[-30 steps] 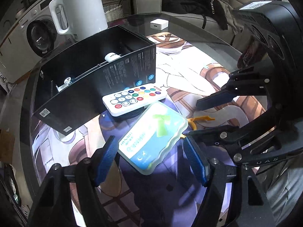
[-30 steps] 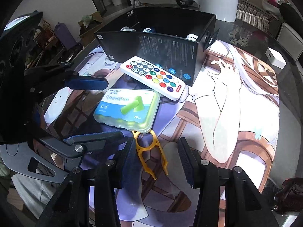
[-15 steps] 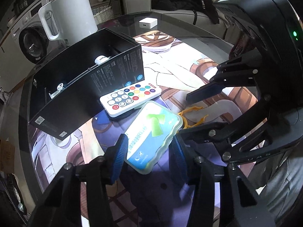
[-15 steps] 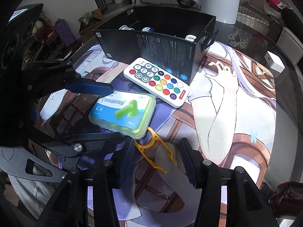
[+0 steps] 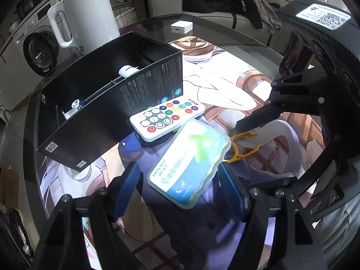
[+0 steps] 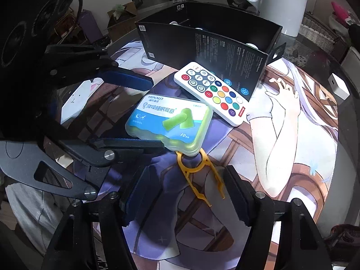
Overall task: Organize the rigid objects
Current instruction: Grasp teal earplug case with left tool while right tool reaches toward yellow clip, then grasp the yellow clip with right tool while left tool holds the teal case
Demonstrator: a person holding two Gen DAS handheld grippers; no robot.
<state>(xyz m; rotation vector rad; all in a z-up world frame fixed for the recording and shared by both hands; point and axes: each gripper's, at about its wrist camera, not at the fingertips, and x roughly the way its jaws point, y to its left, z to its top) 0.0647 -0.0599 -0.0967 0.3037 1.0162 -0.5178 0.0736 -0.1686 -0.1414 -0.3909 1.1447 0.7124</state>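
The translucent green plastic earplug case (image 5: 190,162) lies mid-mat, straight ahead between the left gripper (image 5: 180,189)'s spread, empty fingers, long axis pointing away; the right gripper (image 6: 185,193) gapes empty nearby.

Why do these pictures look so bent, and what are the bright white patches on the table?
Left wrist view: the fisheye lens bows the black box and table rim, with dark corners; glare washes out the mat. Right wrist view: same curving, and reflected light bleaches the mat.
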